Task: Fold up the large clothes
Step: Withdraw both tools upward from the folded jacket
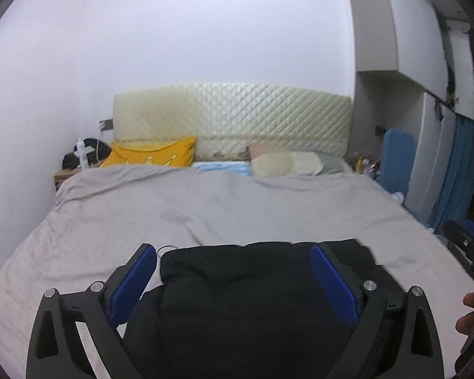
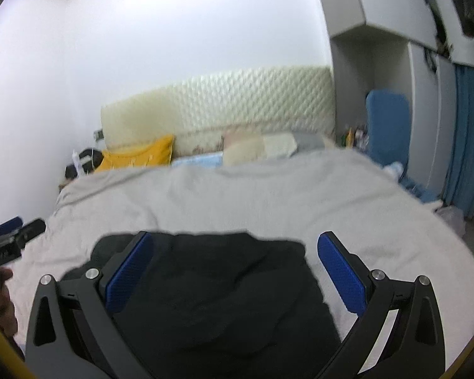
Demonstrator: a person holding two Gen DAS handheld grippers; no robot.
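Note:
A black garment (image 1: 243,297) lies bunched on the grey bedspread (image 1: 180,211) at the near edge of the bed. My left gripper (image 1: 233,252) is open, its blue pads wide apart above the garment's left part. In the right wrist view the same garment (image 2: 218,290) lies below my right gripper (image 2: 235,241), which is also open and holds nothing. The right gripper shows at the right edge of the left wrist view (image 1: 467,246). The left gripper shows at the left edge of the right wrist view (image 2: 12,237). The garment's near part is hidden under the gripper frames.
A yellow pillow (image 1: 151,153), a beige pillow (image 1: 284,161) and a cream quilted headboard (image 1: 237,113) stand at the bed's far end. A cluttered nightstand (image 1: 79,161) is far left. A blue chair (image 1: 398,158), wardrobe and blue curtain (image 1: 458,170) stand on the right.

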